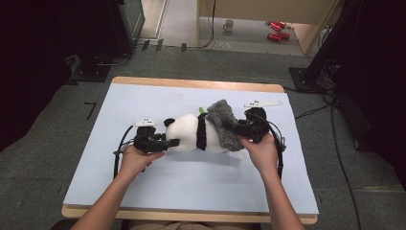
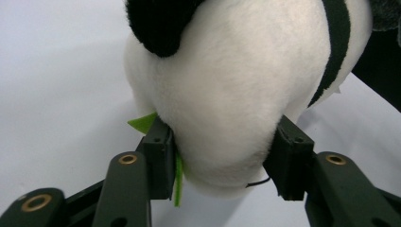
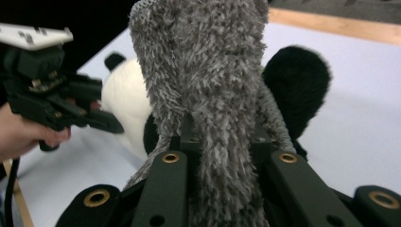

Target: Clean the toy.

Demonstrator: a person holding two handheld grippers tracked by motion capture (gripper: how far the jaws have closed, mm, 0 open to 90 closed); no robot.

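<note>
— How far along am I?

— My right gripper (image 1: 238, 128) is clamped on the fuzzy grey knit sock (image 1: 225, 123), partly drawn over the plush black-and-white panda toy (image 1: 191, 133) lying mid-table on the pale blue mat (image 1: 143, 177); most of the pulling is left, I'd judge.

— And my left gripper (image 1: 168, 142)?

— Its own view shows the pads (image 2: 160, 156) bracketing the panda's white end, seemingly still touching, with a green felt leaf (image 2: 143, 123) beside them.

place: lab | cues: stand bases (image 1: 95, 67), floor cables (image 1: 342, 158), covered table (image 1: 191, 177), grey carpet (image 1: 43, 158)
</note>
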